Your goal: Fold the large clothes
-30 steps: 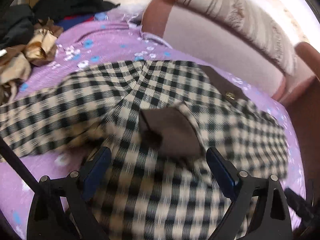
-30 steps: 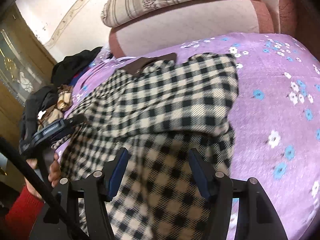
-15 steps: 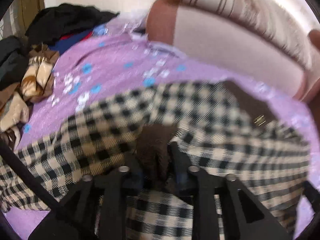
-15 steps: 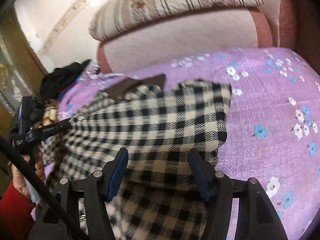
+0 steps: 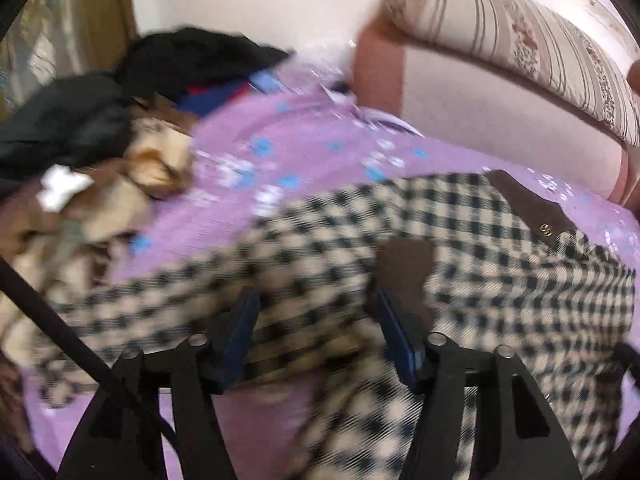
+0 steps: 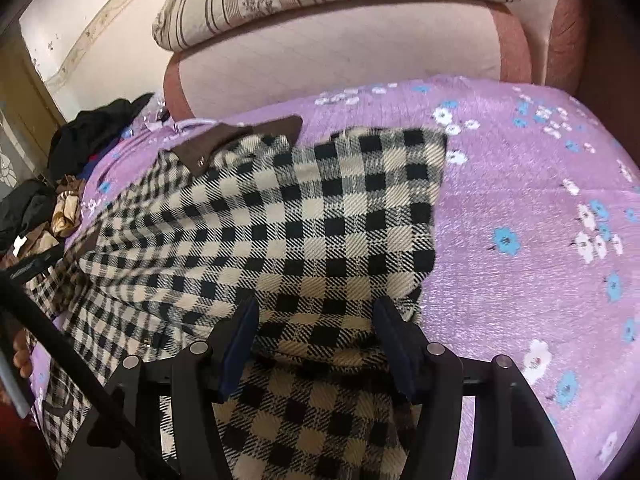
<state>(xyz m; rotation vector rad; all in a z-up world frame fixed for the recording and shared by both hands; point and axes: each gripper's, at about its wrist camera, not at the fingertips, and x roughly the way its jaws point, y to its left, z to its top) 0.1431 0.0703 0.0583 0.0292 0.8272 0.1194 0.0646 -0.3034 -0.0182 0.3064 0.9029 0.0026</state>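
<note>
Left wrist view: the left gripper (image 5: 316, 312) points down at a black-and-cream checked garment (image 5: 500, 264) spread on a purple flowered bedcover (image 5: 240, 152). Its jaws are opening, and the 2 blue pads (image 5: 242, 324) stand apart with blurred checked cloth lying between and under them; neither pad presses on it. Just ahead of the right-hand jaw sits a brown patch (image 5: 408, 260) of the garment, and further ahead to the right its brown collar (image 5: 528, 204) with a small metal snap. Far ahead to the left of the jaws lies a heap of dark and tan clothes (image 5: 100, 152). Beyond the bedcover rises a pink headboard (image 5: 480, 100) with a striped pillow (image 5: 520, 24) on top.

Right wrist view: the right gripper (image 6: 316, 316) is spread wide over the same garment, its 2 fingers (image 6: 240, 328) on either side of a folded-over checked panel, without squeezing it. The panel runs straight ahead of the jaws to a square edge, and the brown collar lies ahead to the left. The bare bedcover fills the space right of the jaws. At the far left edge are the left gripper's dark body, a person's fingertips (image 6: 22, 356) and the clothes heap.
</note>
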